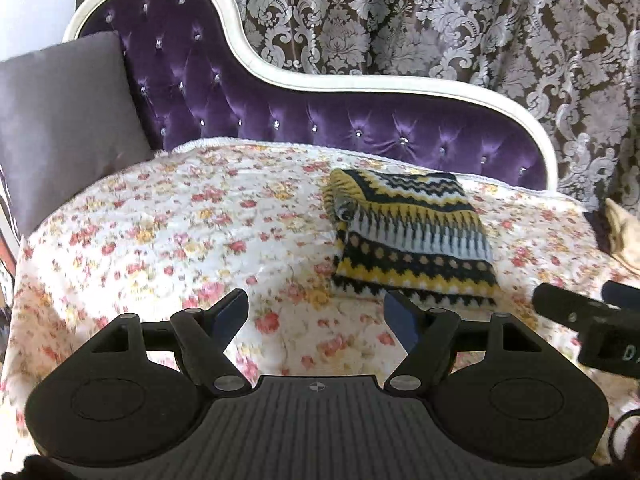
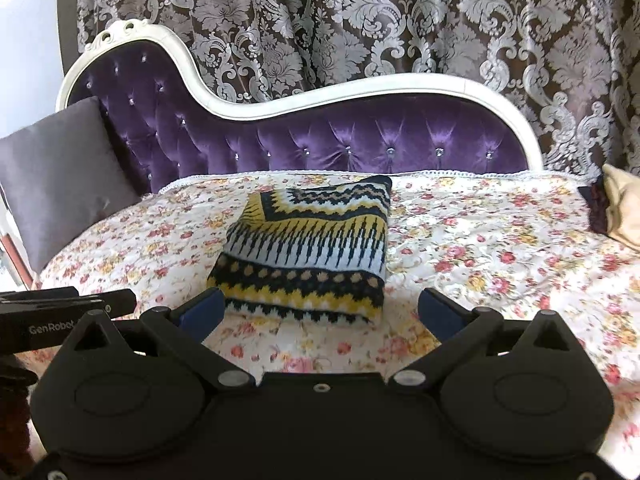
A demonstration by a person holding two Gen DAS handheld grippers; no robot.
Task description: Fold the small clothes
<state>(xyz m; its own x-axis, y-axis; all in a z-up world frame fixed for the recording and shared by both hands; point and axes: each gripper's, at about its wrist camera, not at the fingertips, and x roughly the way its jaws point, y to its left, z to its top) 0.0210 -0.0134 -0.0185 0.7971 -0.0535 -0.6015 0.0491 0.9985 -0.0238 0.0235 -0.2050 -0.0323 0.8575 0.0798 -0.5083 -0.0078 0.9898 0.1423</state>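
Observation:
A knitted garment (image 1: 408,236) in yellow, black and white zigzag bands lies folded into a neat rectangle on the floral bedspread (image 1: 192,232). It also shows in the right wrist view (image 2: 308,248), straight ahead. My left gripper (image 1: 320,312) is open and empty, above the spread just in front and left of the garment. My right gripper (image 2: 320,312) is open and empty, its jaws wide, just short of the garment's near edge. Each gripper shows at the edge of the other's view.
A purple tufted daybed back (image 2: 320,136) with a white frame runs behind. A grey cushion (image 1: 60,120) leans at the left end. A cream and dark cloth pile (image 2: 616,204) lies at the right. Patterned curtains (image 2: 360,20) hang behind.

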